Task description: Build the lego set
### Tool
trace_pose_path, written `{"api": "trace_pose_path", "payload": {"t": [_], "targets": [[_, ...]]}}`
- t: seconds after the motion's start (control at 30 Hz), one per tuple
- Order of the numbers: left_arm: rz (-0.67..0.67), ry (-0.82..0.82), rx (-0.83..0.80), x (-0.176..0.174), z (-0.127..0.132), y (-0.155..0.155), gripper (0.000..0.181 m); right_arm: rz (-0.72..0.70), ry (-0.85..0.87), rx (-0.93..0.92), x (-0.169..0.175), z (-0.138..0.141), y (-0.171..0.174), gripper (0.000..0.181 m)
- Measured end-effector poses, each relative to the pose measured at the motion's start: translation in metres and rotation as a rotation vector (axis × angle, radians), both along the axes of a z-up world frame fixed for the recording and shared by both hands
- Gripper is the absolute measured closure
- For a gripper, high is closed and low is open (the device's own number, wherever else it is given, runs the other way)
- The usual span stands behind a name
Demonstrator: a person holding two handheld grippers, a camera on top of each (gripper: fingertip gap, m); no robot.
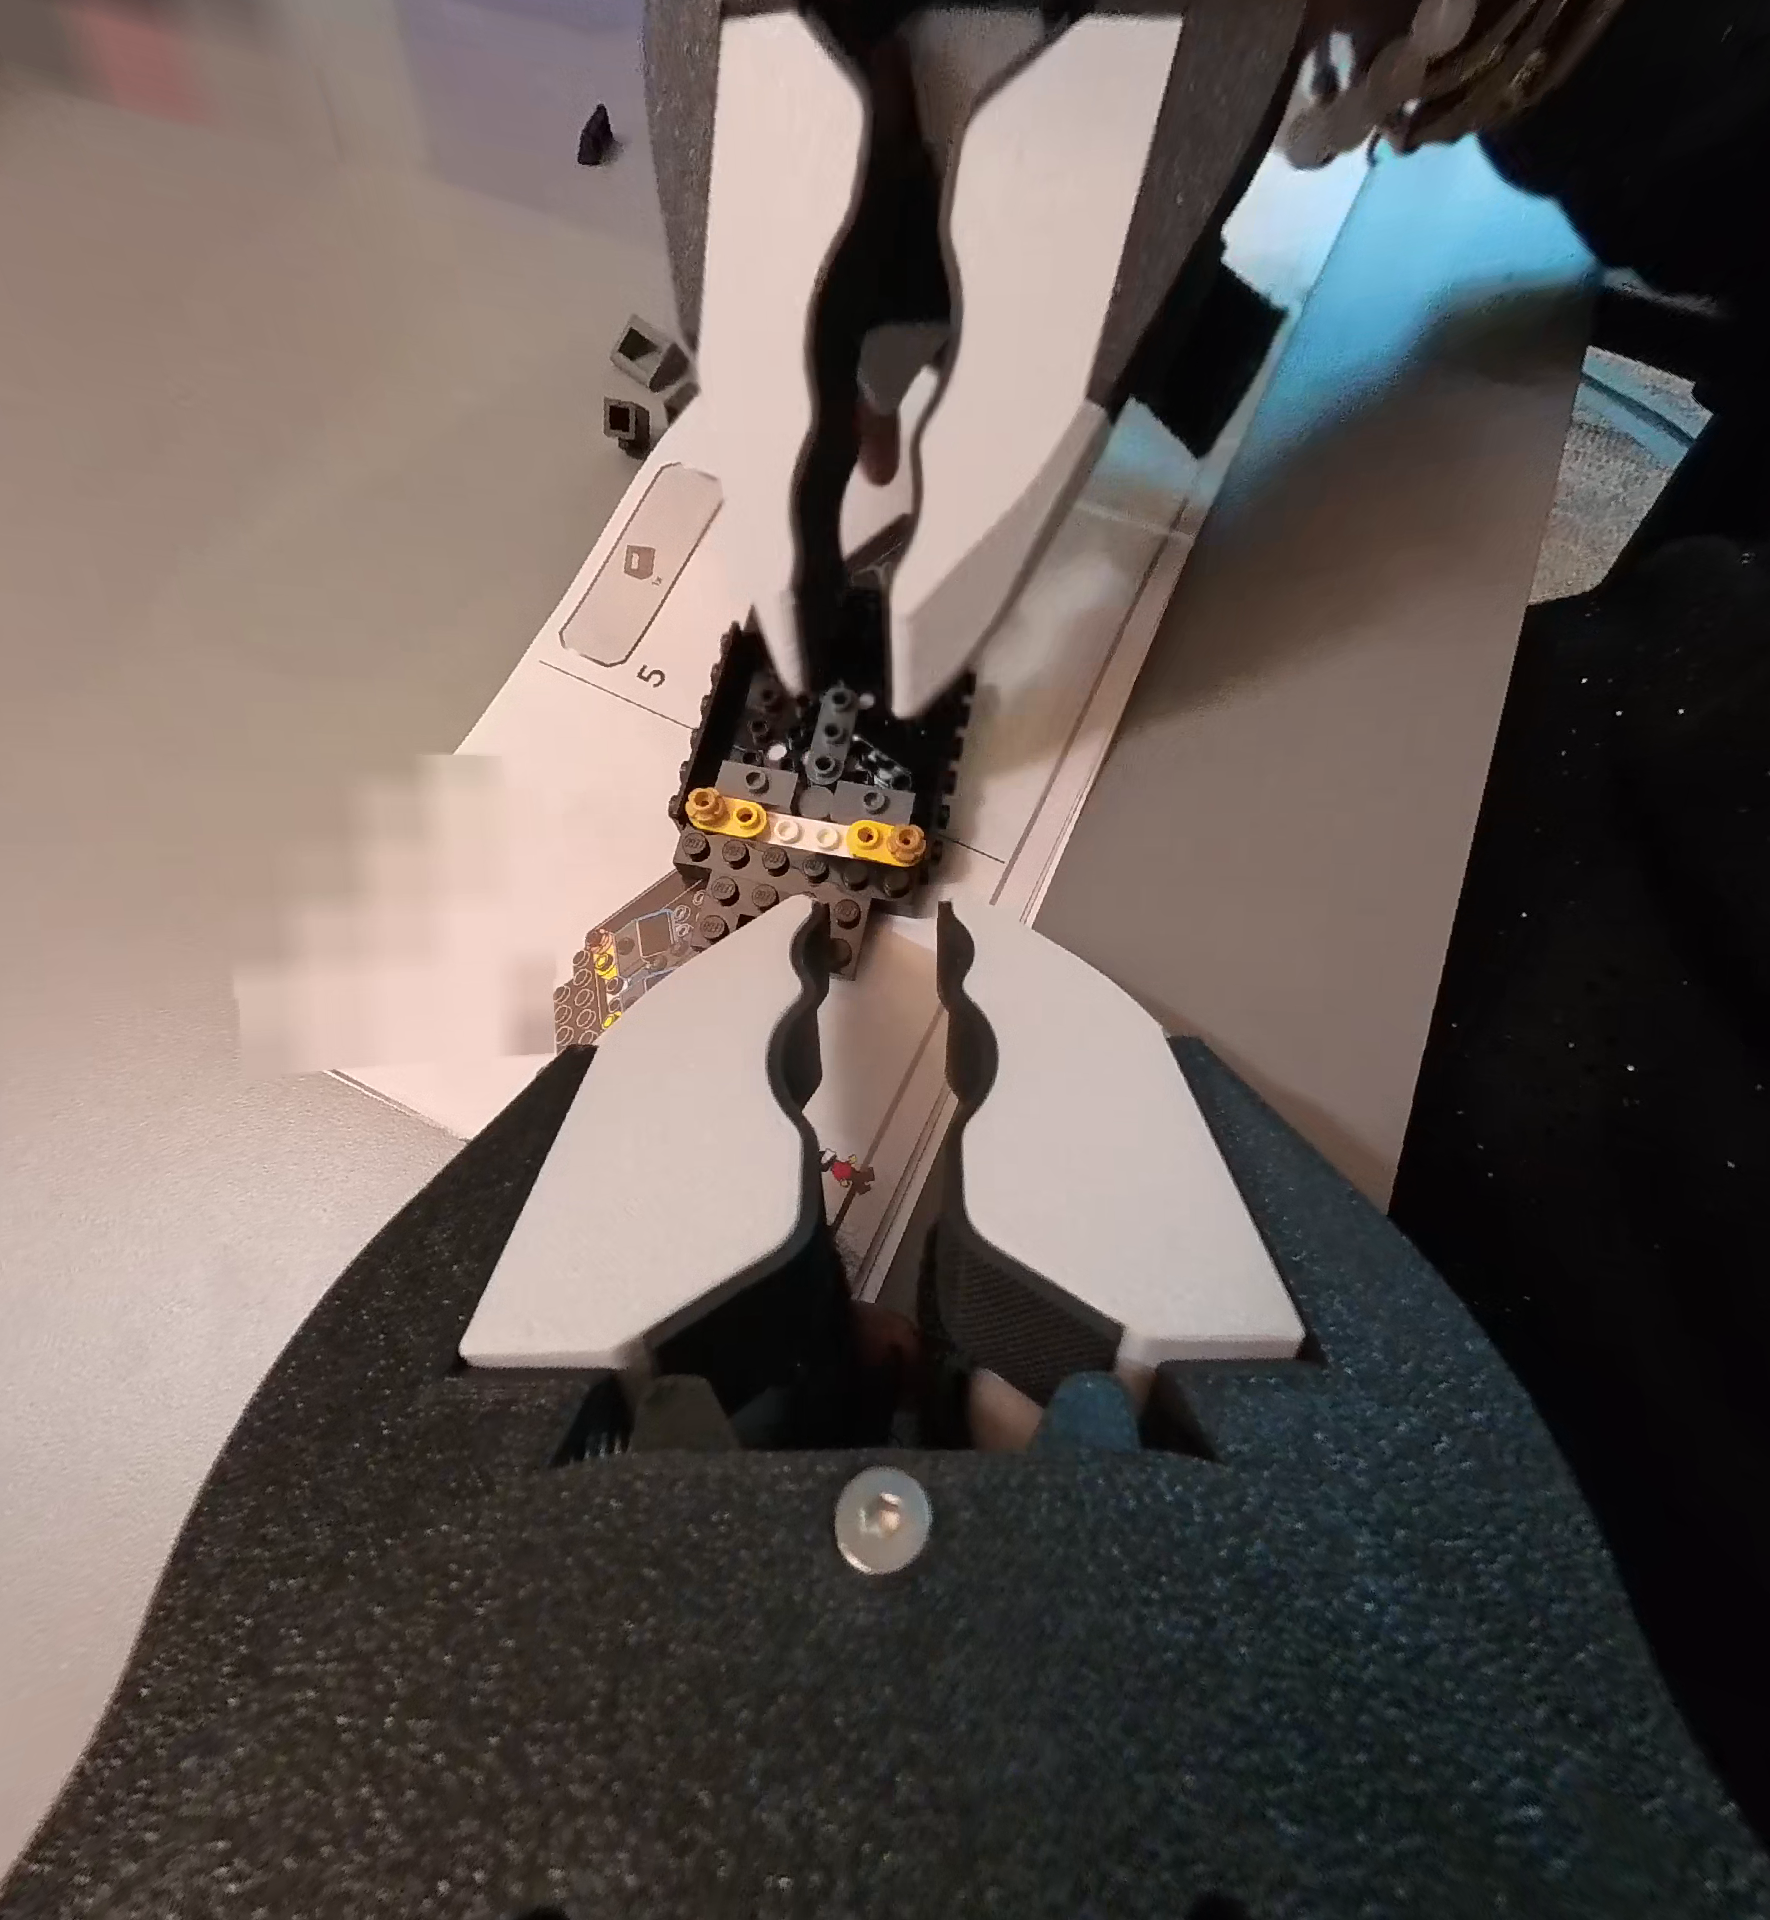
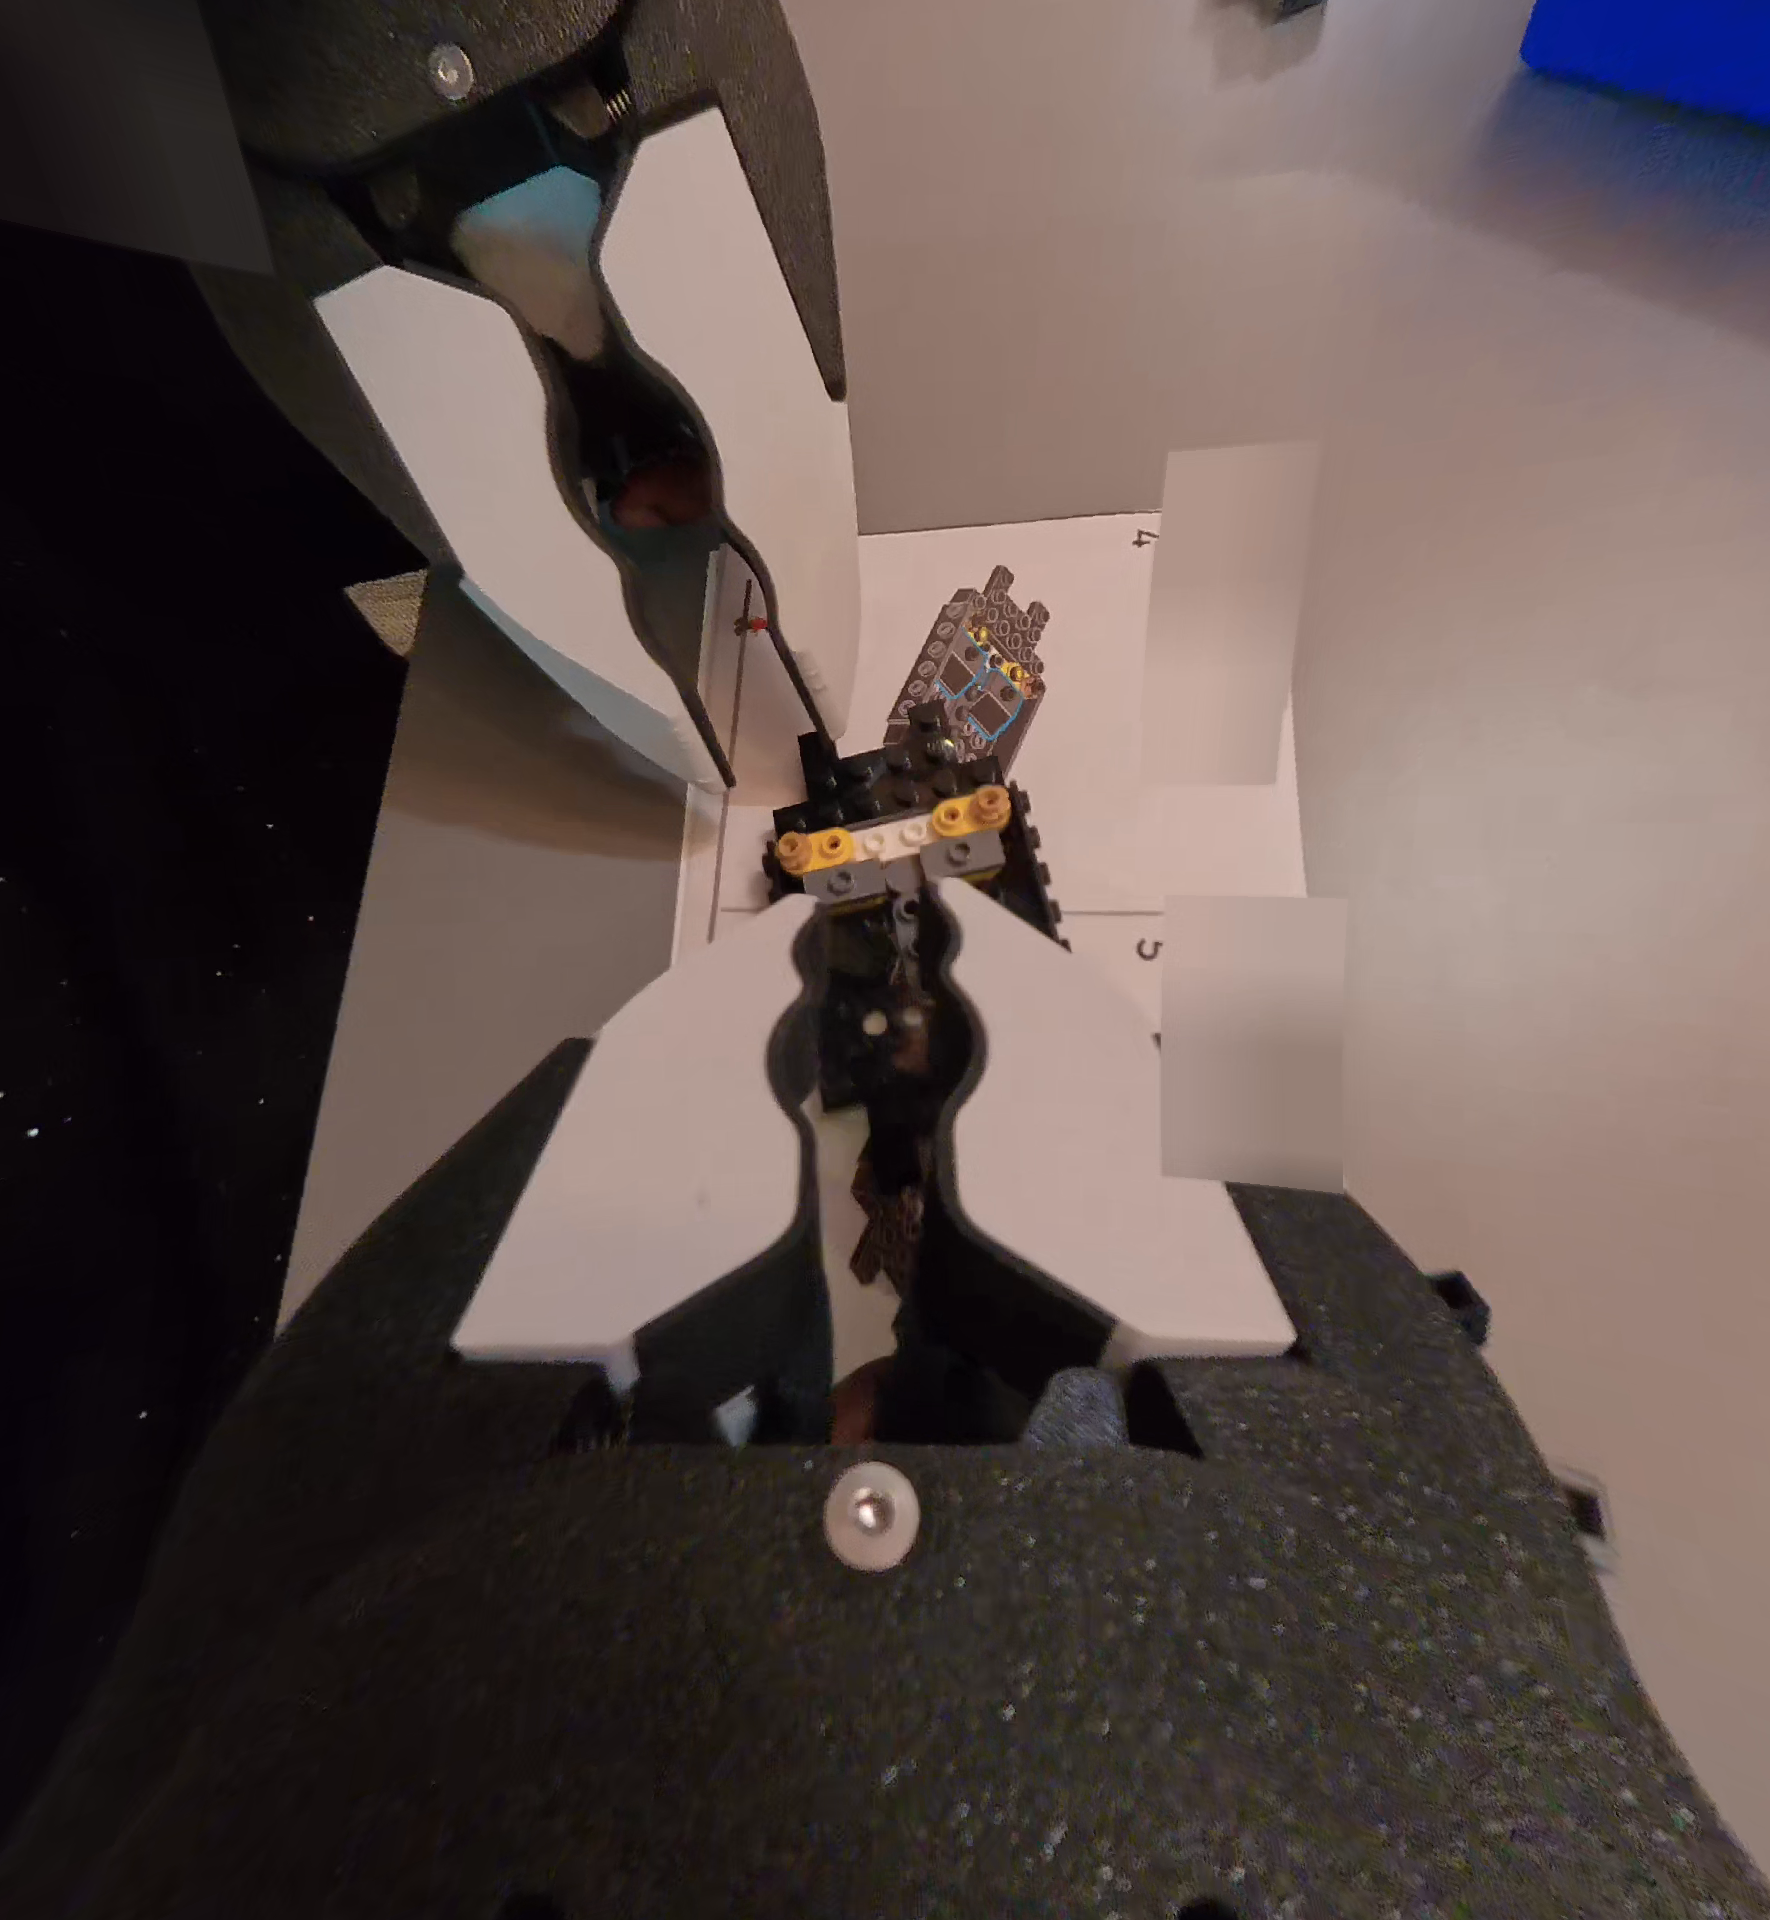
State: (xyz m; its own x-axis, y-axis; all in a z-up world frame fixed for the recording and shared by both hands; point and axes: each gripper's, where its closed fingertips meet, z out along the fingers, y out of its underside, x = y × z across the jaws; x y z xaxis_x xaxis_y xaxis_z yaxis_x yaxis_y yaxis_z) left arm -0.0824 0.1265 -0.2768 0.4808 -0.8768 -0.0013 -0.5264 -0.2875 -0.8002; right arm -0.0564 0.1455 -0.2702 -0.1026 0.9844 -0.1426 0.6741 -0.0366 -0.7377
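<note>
The lego model (image 1: 808, 831) is a black studded base with two yellow pieces, a white piece and grey pieces. It lies on the open instruction booklet (image 1: 1047, 727). My left gripper (image 1: 879, 914) has its jaws a little apart around a black tab at the model's near edge; the tab touches only one finger. My right gripper (image 2: 881, 899) comes from the opposite side with its fingertips on the model (image 2: 902, 831). A dark grey piece (image 2: 902, 920) lies between its jaws; I cannot tell if it is pinched. Each gripper also shows in the other view, the right one (image 1: 850, 655) and the left one (image 2: 777, 764).
Two loose dark grey pieces (image 1: 647, 358) and a small black piece (image 1: 598, 135) lie on the pale table beyond the booklet (image 2: 1099, 852). The table edge runs close beside the model, with dark floor (image 1: 1639, 1039) past it. A blue object (image 2: 1691, 52) sits far off. Both grippers' tips are close together, under 4 cm apart. About 25 cm separates my left fingertips from the blue object (image 2: 1691, 52).
</note>
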Motion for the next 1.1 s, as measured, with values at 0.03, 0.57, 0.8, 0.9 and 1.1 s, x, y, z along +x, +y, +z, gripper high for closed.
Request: {"api": "trace_pose_path", "payload": {"t": [0.03, 0.57, 0.8, 0.9, 1.1], "targets": [[0.001, 0.001, -0.001, 0.000, 0.000, 0.000, 0.162, -0.007, -0.022, 0.003, 0.004, 0.000, 0.001, 0.172], [0.020, 0.047, -0.014, -0.001, -0.007, 0.002, 0.165, 0.022, -0.150, 0.030, 0.005, -0.015, -0.003, 0.181], [0.020, 0.048, -0.013, -0.001, -0.007, 0.002, 0.165, 0.023, -0.138, 0.041, 0.001, -0.016, -0.005, 0.181], [0.020, 0.048, -0.013, -0.001, -0.007, 0.002, 0.165, 0.020, -0.132, 0.053, 0.001, -0.014, -0.003, 0.181], [0.022, 0.051, -0.014, -0.001, -0.007, 0.003, 0.165, 0.047, -0.126, 0.058, -0.001, -0.013, -0.006, 0.181]]}}
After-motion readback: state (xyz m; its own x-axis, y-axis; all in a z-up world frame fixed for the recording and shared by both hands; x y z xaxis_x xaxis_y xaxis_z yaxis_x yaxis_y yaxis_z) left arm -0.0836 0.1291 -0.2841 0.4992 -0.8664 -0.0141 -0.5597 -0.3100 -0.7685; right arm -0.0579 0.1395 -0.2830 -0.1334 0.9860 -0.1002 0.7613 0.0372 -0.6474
